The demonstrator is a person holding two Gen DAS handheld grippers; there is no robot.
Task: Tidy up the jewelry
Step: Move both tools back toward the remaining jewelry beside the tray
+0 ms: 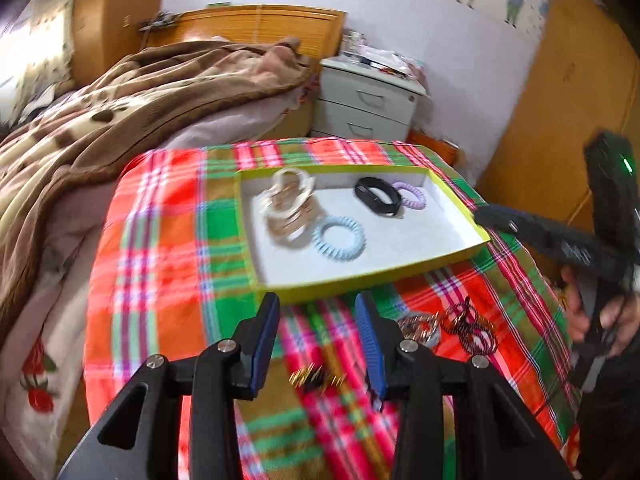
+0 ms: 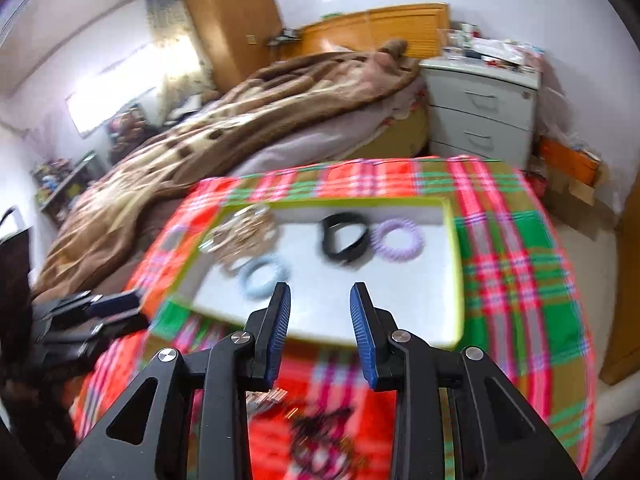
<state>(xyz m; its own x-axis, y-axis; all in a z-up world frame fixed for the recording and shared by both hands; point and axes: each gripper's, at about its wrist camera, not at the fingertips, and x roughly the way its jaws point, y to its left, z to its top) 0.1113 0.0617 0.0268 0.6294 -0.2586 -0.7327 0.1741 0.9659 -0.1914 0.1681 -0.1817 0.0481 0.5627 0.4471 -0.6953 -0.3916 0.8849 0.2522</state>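
Note:
A shallow lime-edged white box point(image 1: 452, 258) point(image 2: 457, 280) lies on a plaid cloth. Inside it are a heap of pale gold bangles point(image 1: 289, 204) point(image 2: 240, 234), a light blue coil ring point(image 1: 338, 237) point(image 2: 262, 271), a black band point(image 1: 378, 196) point(image 2: 345, 240) and a lilac coil ring point(image 1: 411, 195) point(image 2: 397, 239). My left gripper point(image 1: 318, 312) is open and empty, just short of the box's near rim. On the cloth near it lie a gold and black piece point(image 1: 318, 379), a silver chain bracelet point(image 1: 420, 328) and dark red beaded loops point(image 1: 472, 326) point(image 2: 320, 436). My right gripper point(image 2: 320, 300) is open and empty over the box's near edge.
The plaid cloth point(image 1: 160, 240) point(image 2: 520, 264) covers a small table beside a bed with a brown blanket point(image 1: 120, 112) point(image 2: 240, 120). A white drawer unit point(image 1: 368, 104) point(image 2: 484, 112) stands behind. A hand on the other gripper point(image 1: 600, 240) shows at the right edge.

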